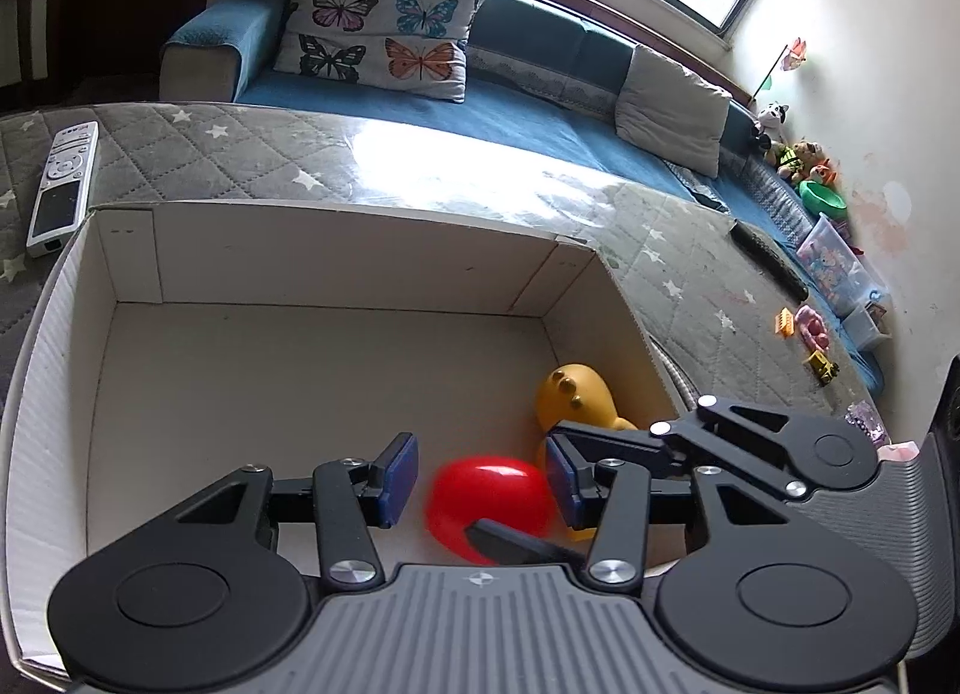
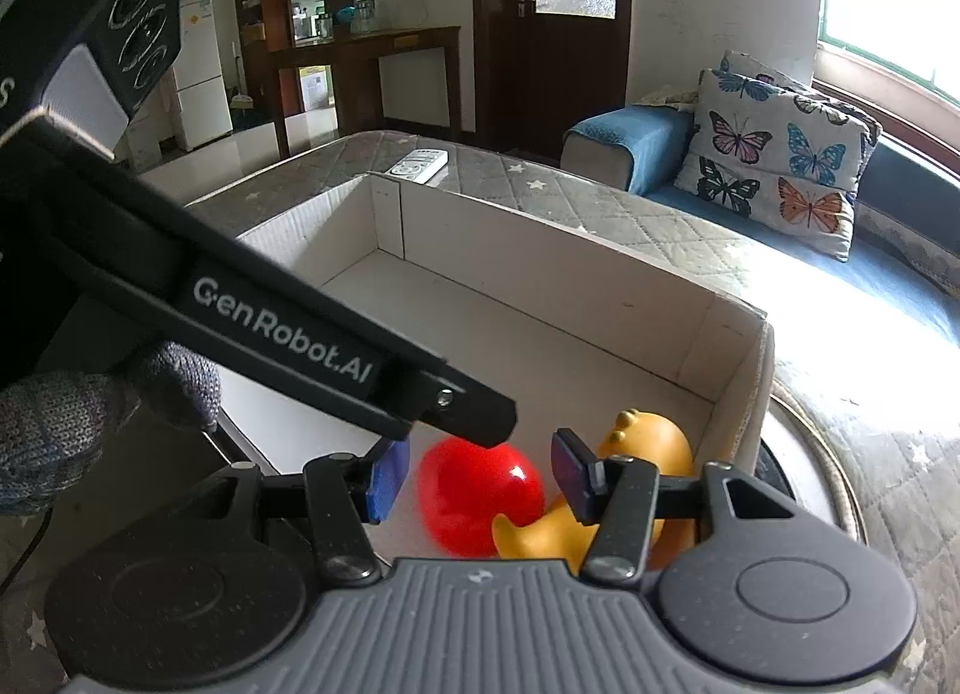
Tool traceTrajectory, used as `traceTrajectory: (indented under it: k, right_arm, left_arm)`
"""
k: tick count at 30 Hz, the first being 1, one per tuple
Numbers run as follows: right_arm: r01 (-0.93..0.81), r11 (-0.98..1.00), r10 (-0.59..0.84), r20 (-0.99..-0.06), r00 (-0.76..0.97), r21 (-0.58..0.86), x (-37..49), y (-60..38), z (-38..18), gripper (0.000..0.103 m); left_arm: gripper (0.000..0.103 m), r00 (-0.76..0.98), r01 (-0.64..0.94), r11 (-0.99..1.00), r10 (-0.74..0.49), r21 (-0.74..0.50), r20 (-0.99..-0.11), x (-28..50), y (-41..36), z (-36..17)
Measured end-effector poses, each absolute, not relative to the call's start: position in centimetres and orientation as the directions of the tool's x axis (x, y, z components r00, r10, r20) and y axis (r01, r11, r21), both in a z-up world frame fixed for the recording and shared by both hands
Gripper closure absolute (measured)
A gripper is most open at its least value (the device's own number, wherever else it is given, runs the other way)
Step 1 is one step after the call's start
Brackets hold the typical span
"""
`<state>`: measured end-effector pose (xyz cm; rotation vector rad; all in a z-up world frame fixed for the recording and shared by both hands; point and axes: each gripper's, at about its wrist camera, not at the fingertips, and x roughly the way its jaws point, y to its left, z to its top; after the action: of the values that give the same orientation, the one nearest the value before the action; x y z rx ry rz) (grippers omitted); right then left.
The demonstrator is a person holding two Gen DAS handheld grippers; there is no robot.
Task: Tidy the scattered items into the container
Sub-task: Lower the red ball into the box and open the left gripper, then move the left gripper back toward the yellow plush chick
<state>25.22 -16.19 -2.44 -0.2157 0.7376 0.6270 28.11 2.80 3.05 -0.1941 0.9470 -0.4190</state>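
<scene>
A white cardboard box point(image 1: 336, 250) point(image 2: 540, 268) stands on the quilted table. Inside it, near the right corner, lie a red ball point(image 1: 489, 502) point(image 2: 480, 493) and a yellow duck-like toy point(image 1: 579, 397) point(image 2: 651, 445), touching each other. My left gripper point(image 1: 483, 475) is open above the box floor, with the red ball below and between its blue pads point(image 1: 399, 475). My right gripper point(image 2: 477, 481) is open too, over the same ball, its right pad in front of the yellow toy. The left gripper's black body point(image 2: 282, 328) crosses the right wrist view.
A white remote point(image 1: 63, 187) point(image 2: 420, 164) lies on the table beyond the box. A black remote point(image 1: 768, 260) and small toys, orange point(image 1: 784, 322), pink point(image 1: 813, 328) and yellow point(image 1: 823, 367), lie on the table's right side. A blue sofa point(image 1: 480, 105) with butterfly pillows stands behind.
</scene>
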Motion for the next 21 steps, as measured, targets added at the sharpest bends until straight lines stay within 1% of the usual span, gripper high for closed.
traceTrajectory:
  k: [9,15,16,17,18,21]
  right_arm:
    - [-0.580,0.814,0.457,-0.650,0.607,0.030,23.0,-17.6,-1.2,0.049]
    - [-0.566,0.825,0.439,-0.623,0.647,-0.006,20.2,-18.3,-0.2,0.048]
    - [-0.562,0.827,0.440,-0.619,0.651,-0.004,19.8,-18.4,-0.1,0.047]
    - [-0.560,0.829,0.442,-0.614,0.654,0.000,19.4,-18.6,0.0,0.042]
    - [-0.558,0.830,0.444,-0.608,0.658,0.003,18.9,-18.7,0.2,0.040]
    - [-0.552,0.834,0.442,-0.592,0.674,-0.007,17.5,-19.0,0.6,0.040]
  left_arm:
    - [0.054,0.545,0.251,0.915,-0.404,-0.317,-0.734,26.4,2.8,3.9]
    - [0.054,0.568,0.246,0.917,-0.400,-0.315,-0.719,24.3,2.7,4.8]
    - [0.054,0.574,0.246,0.917,-0.398,-0.313,-0.716,23.9,2.6,5.0]
    - [0.054,0.580,0.245,0.918,-0.396,-0.310,-0.712,23.5,2.6,5.2]
    - [0.054,0.587,0.245,0.920,-0.392,-0.306,-0.708,23.1,2.5,5.4]
    - [0.054,0.605,0.246,0.925,-0.380,-0.290,-0.700,21.7,2.3,5.8]
